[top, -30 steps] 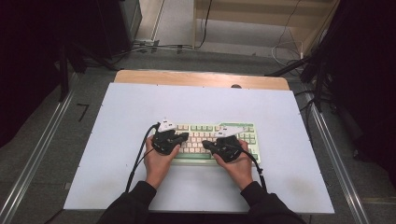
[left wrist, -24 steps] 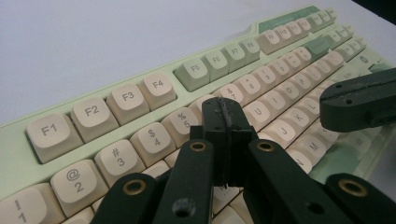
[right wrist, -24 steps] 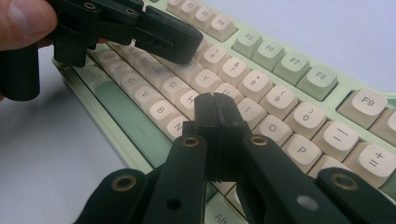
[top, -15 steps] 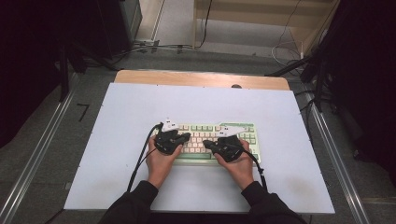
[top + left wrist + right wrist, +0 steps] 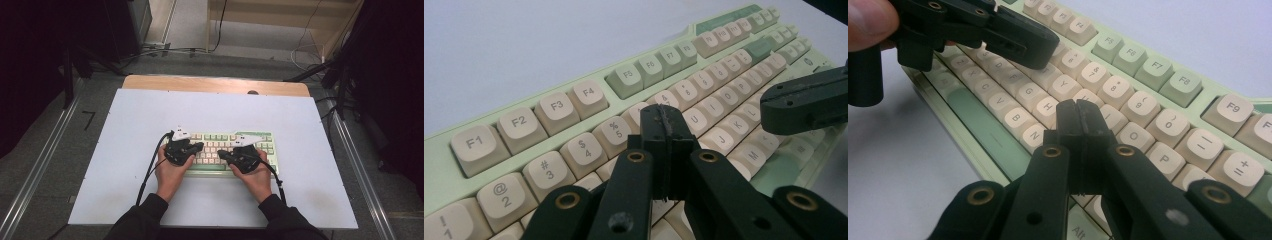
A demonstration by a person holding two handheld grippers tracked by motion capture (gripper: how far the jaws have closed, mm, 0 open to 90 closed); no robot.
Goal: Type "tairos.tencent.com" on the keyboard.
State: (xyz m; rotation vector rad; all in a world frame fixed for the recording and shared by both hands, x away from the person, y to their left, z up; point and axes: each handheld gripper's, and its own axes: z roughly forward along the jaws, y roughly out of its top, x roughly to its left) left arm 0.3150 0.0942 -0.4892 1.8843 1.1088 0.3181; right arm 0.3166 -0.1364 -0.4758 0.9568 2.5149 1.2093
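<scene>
High view: a pale green keyboard [image 5: 220, 150] with cream keys lies flat on the white table [image 5: 125, 125], a bit nearer the person's edge than the far one. All places here are told from that keyboard.

The left gripper [image 5: 196, 146] hangs over its left half and the right gripper [image 5: 223, 155] over its right half, both tips pointing in toward the keyboard's middle. A hand holds each one from the near side.

In the left gripper view, the left gripper [image 5: 665, 116] has its jaws pressed tight together with nothing between them. The tip sits just above the keys near the 5 and 6. In the right gripper view, the right gripper [image 5: 1079, 112] is pinched flat too and holds nothing. Its tip is low over the keys close to the H and N. I cannot tell if either tip is touching a key.

I think the keyboard is stiff and fairly light. Its keys are smooth, springy caps that sink when pushed. A closed tip should press one key from straight above. To lift the whole board, grab its thin front rim [image 5: 983, 160].
</scene>
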